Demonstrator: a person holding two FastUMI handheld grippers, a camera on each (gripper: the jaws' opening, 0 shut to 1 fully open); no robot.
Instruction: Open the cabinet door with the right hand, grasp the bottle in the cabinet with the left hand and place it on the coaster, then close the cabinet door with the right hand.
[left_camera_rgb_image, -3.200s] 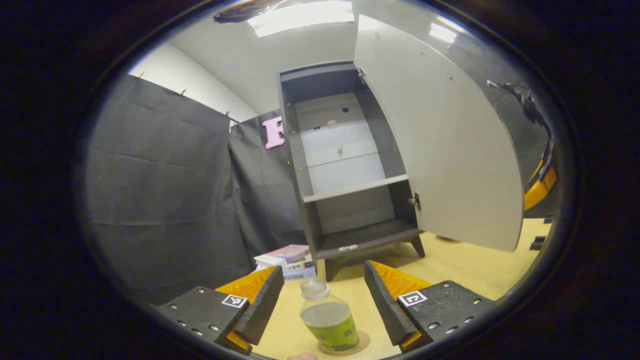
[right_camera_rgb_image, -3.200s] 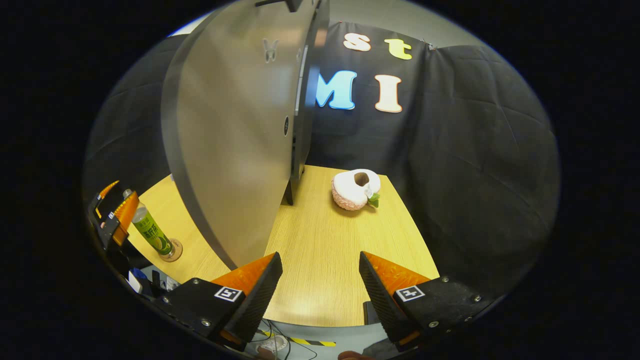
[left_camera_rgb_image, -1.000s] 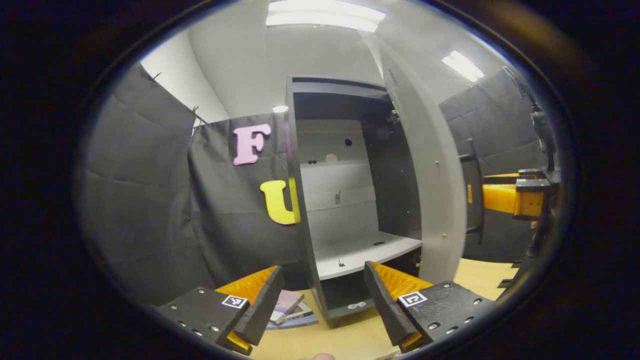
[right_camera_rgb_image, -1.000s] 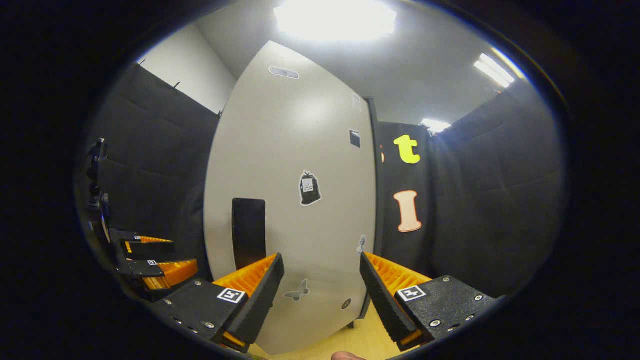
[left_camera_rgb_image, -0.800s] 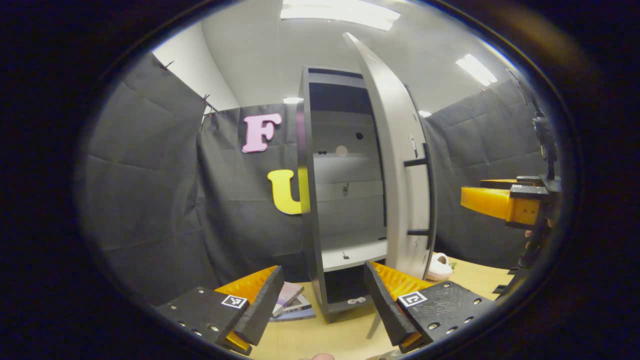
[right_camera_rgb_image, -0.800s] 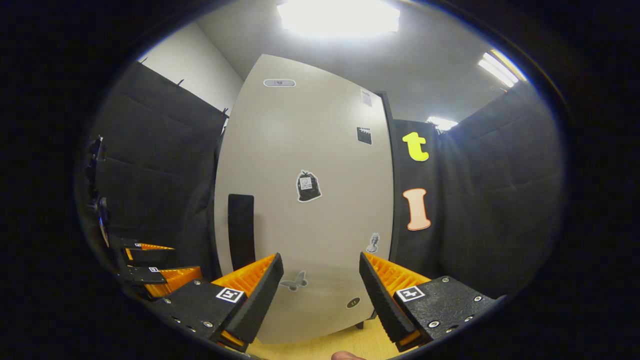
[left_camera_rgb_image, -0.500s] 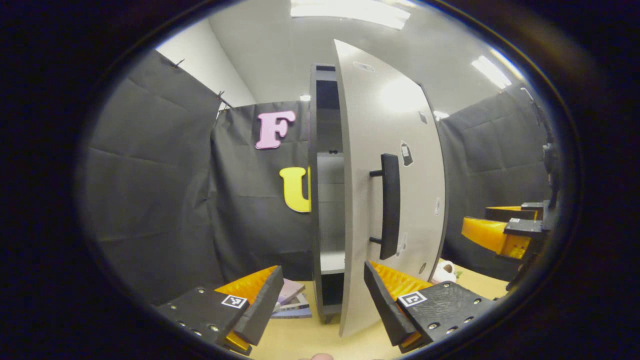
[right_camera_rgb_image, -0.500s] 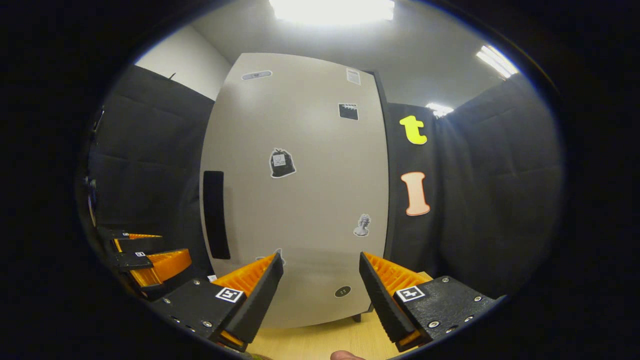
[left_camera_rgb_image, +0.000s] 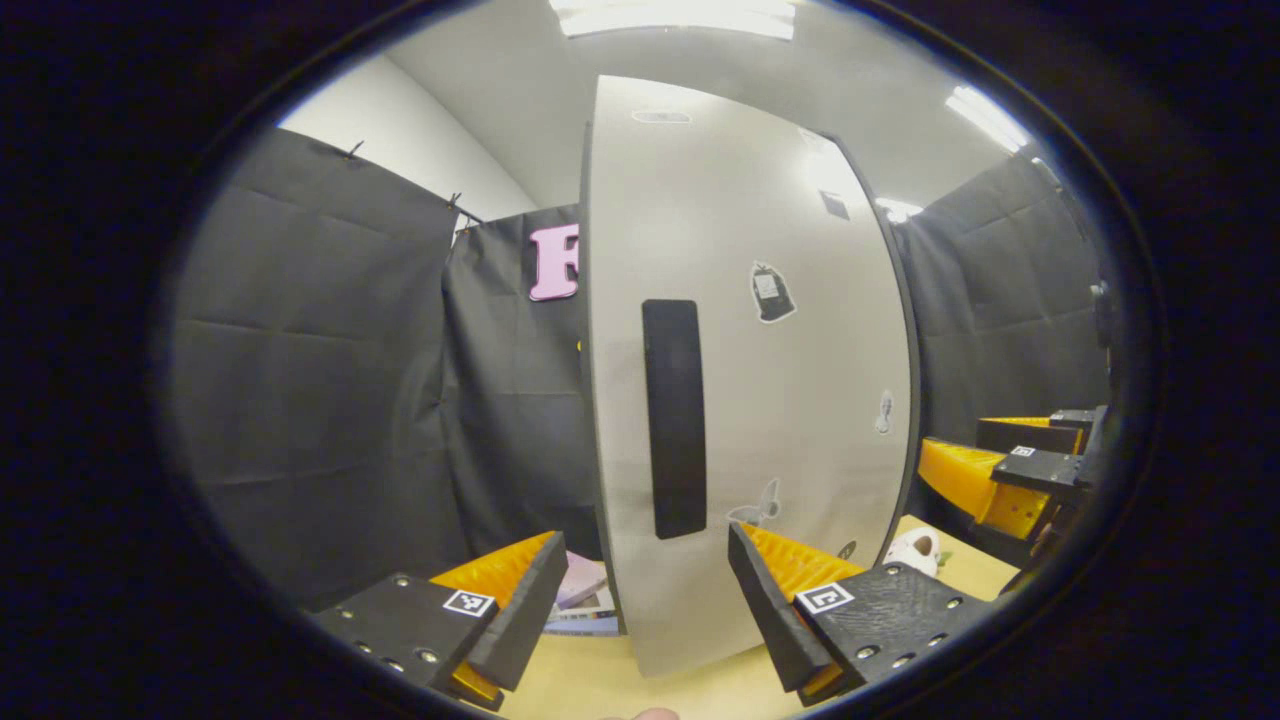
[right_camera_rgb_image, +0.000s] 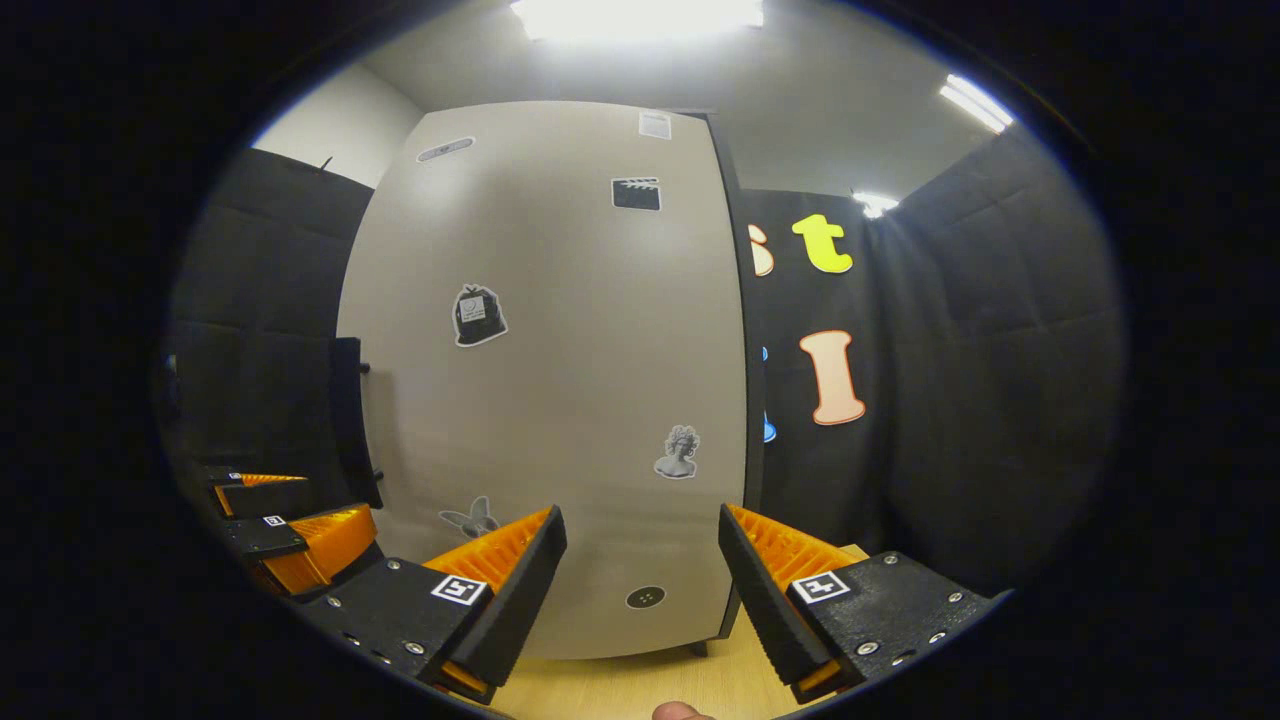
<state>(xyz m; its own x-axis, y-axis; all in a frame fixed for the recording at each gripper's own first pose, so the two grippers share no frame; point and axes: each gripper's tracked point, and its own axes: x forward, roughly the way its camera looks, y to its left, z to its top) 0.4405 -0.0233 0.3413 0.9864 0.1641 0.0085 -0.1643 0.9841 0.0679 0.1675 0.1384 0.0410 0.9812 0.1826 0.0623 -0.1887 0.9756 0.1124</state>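
We faced the pale grey sticker-dotted cabinet door (right_camera_rgb_image: 560, 380), swung flat across its cabinet on the wooden tabletop (right_camera_rgb_image: 640, 685); left gripper (left_camera_rgb_image: 640, 590) and right gripper (right_camera_rgb_image: 640, 585) hung before it, jaws spread, holding nothing.

Left claw (left_camera_rgb_image: 640, 600) and right claw (right_camera_rgb_image: 640, 590) both gape wide with nothing between their fingers.

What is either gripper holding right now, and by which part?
Nothing. The left gripper is open with an empty gap in front of the grey cabinet door. The right gripper is open too, apart from the door's black bar handle.
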